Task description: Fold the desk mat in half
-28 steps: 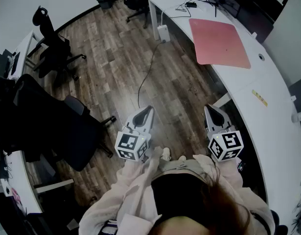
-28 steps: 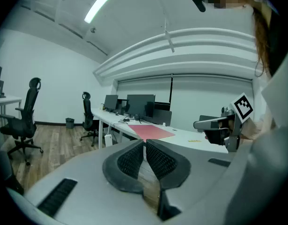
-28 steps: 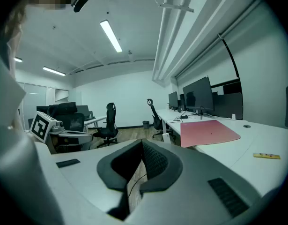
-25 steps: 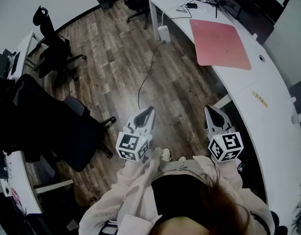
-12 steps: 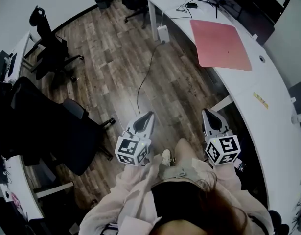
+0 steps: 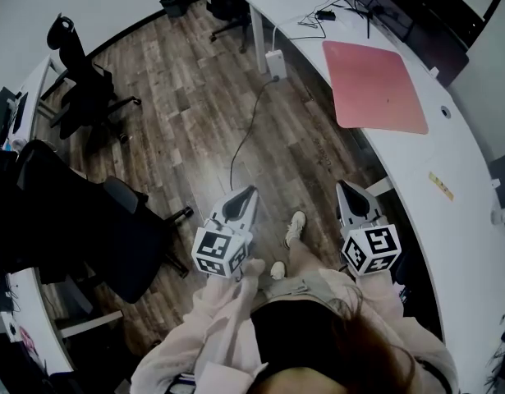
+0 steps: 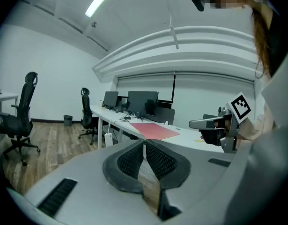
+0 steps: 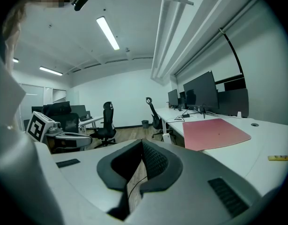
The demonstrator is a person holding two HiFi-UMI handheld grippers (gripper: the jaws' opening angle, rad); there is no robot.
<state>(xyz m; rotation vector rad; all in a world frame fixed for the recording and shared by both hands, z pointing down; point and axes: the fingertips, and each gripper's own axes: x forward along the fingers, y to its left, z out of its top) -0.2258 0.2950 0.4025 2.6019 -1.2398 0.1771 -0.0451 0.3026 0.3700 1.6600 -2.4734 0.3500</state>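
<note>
— Left gripper [image 6: 250,190] and right gripper [image 6: 344,185]: both closed, empty, carried low over the wood floor [image 6: 203,113]. We're just walking up, we'd say.
— Agreed. Pink desk mat [image 6: 379,87] lies flat on the white desk [image 6: 465,146], well ahead. Versus earlier: we've stepped, shoe [image 6: 295,226] now out front, jaws unchanged.

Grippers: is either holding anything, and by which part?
Nothing is held. The left gripper and right gripper are both shut and empty; the mat lies untouched on the desk.
</note>
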